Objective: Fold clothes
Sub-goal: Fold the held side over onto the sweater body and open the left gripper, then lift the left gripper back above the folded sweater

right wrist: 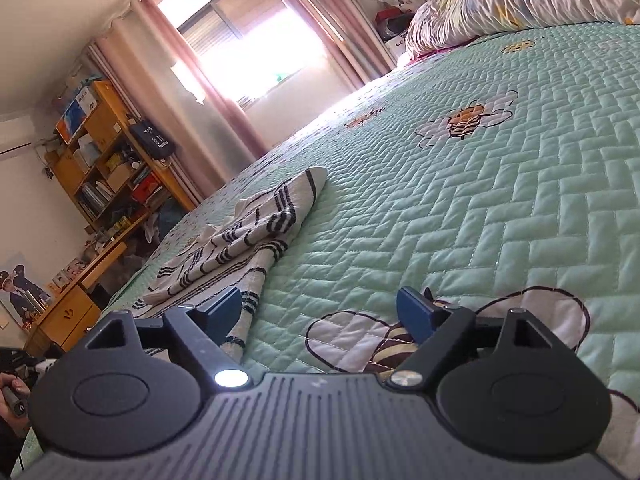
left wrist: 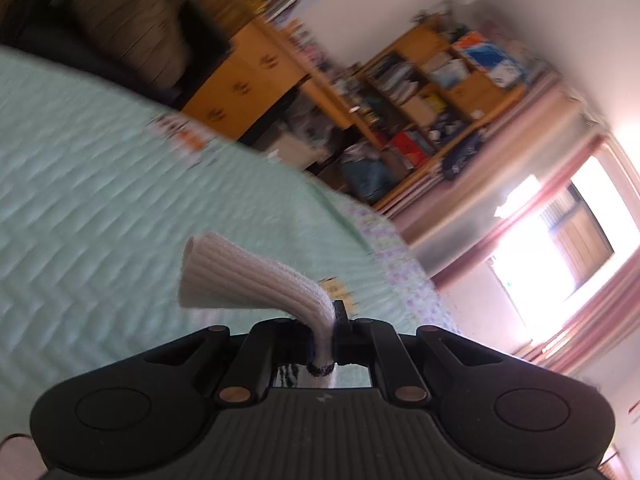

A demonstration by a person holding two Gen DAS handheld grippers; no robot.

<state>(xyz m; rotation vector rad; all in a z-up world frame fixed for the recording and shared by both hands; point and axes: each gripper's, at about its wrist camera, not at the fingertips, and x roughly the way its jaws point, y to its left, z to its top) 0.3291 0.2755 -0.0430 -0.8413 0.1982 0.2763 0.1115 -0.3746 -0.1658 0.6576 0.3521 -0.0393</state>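
Mint-green quilting covers the bed (right wrist: 500, 208), and it is the surface the fold must be made on. On it, toward the shelves, lies the striped garment (right wrist: 244, 232), white with dark bands, bunched and partly doubled over itself; its near edge runs down beside the right gripper's left finger.

The left gripper (left wrist: 334, 336) is clamped shut on a ribbed white strip of cloth (left wrist: 256, 280), which sticks out past the closed jaws and flares above the quilt. The picture is smeared and tilted, so whether this strip is a cuff or hem of the striped garment cannot be told, though it probably is.

The right gripper (right wrist: 320, 312) stands with its jaws wide apart and nothing between them, low over the bed near a bee pattern (right wrist: 466, 120) sewn into the quilt.

To do this step well, the pinched edge should probably be carried smoothly across and laid flat, keeping the cloth taut so no crease forms. The free gripper could pin or take a matching corner, so both edges travel evenly. A thin pinch could slip.
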